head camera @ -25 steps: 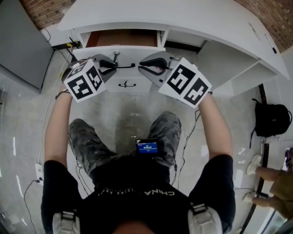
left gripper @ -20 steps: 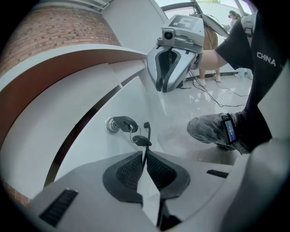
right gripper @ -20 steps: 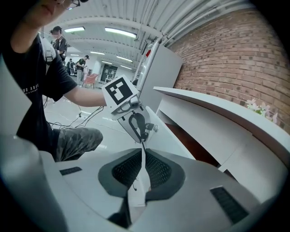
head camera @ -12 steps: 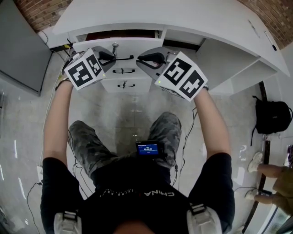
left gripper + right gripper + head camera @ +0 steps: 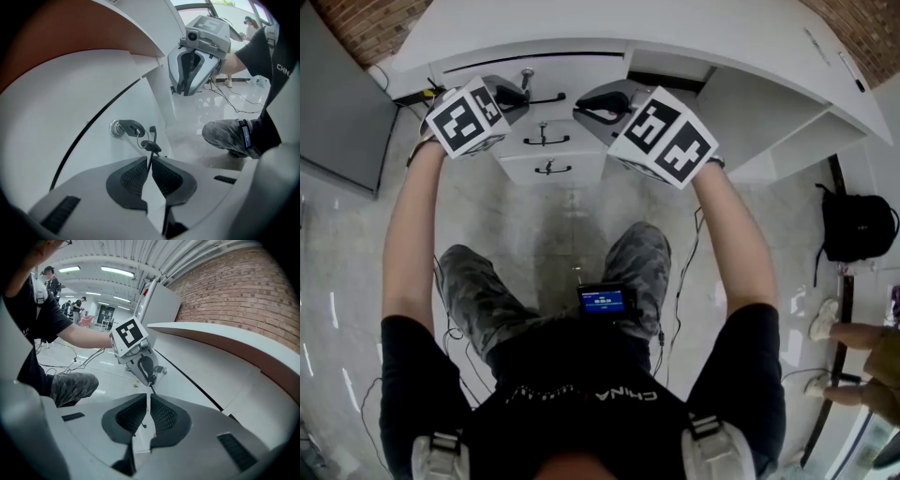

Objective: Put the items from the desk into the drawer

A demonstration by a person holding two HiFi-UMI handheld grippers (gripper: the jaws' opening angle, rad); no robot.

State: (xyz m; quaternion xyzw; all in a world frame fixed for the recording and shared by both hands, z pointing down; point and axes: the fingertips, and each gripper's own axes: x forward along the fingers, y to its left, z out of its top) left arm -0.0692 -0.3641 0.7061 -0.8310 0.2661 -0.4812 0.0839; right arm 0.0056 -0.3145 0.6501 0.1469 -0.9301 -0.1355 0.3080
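White drawer point(image 5: 581, 77) closed; black handle point(image 5: 551, 97) pinched in left gripper point(image 5: 150, 165).

**Q:** What goes unseen in the head view?
**A:** The drawer point(image 5: 562, 73) is closed, its inside hidden. The table point(image 5: 675, 28) is cut by the top edge. The lap screen point(image 5: 602, 301) print is too small to read.
**Q:** And in the left gripper view?
**A:** The handle point(image 5: 152, 133) disappears between the left gripper point(image 5: 150, 161) jaws.
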